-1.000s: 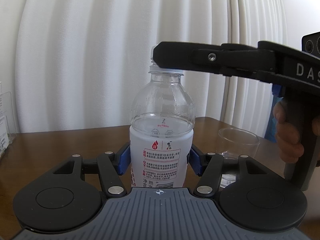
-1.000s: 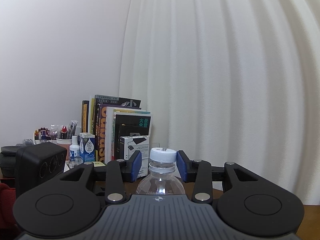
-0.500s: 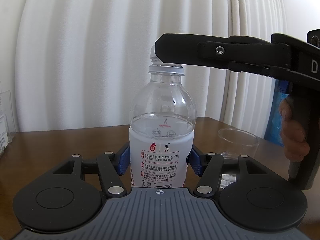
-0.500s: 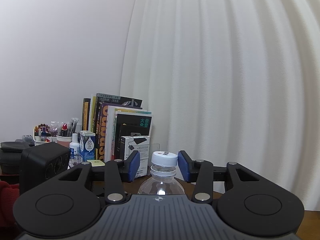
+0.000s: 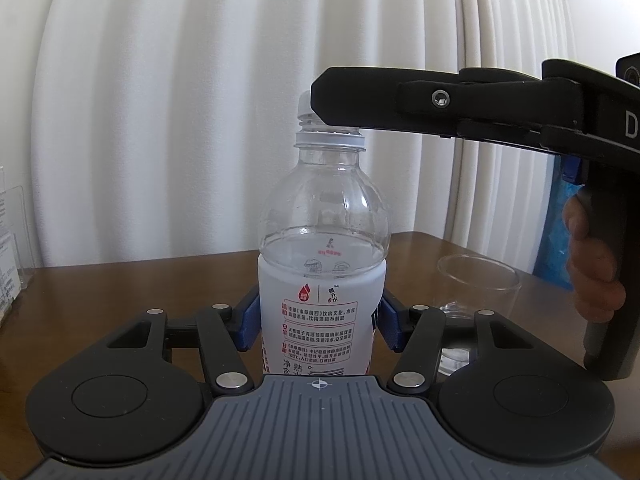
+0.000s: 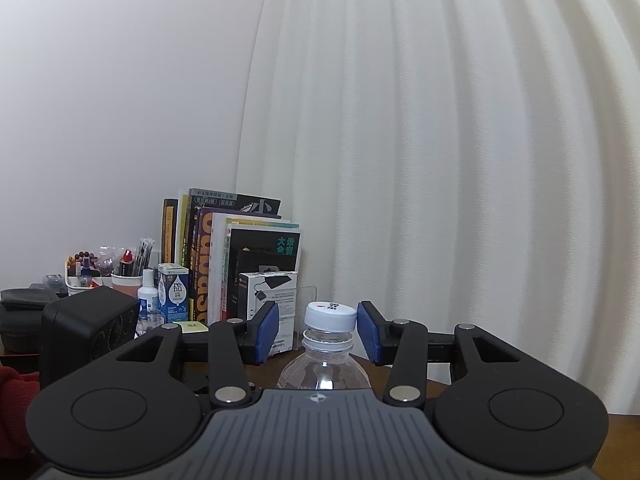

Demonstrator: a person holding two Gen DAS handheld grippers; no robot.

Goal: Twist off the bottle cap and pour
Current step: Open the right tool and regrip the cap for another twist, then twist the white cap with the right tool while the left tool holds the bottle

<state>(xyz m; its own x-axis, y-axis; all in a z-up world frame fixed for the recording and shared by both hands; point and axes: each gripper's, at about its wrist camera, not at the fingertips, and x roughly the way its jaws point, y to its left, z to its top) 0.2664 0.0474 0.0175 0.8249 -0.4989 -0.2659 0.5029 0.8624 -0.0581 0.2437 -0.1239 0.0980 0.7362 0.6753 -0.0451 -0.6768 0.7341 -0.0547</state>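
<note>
Left wrist view: the left gripper (image 5: pixel 318 320) clamps its blue pads against the white label of the bottle (image 5: pixel 322 276), which stands upright on the brown table (image 5: pixel 120 284); its body is clear plastic, with red and black print on the label; just beyond on the right stands a clear cup (image 5: pixel 478 284). From the right wrist, the right gripper (image 6: pixel 318 330) straddles the white cap (image 6: pixel 330 317), pads apart from it on both sides; the cap sits tilted on the neck; books (image 6: pixel 224 248) stand farther back.
</note>
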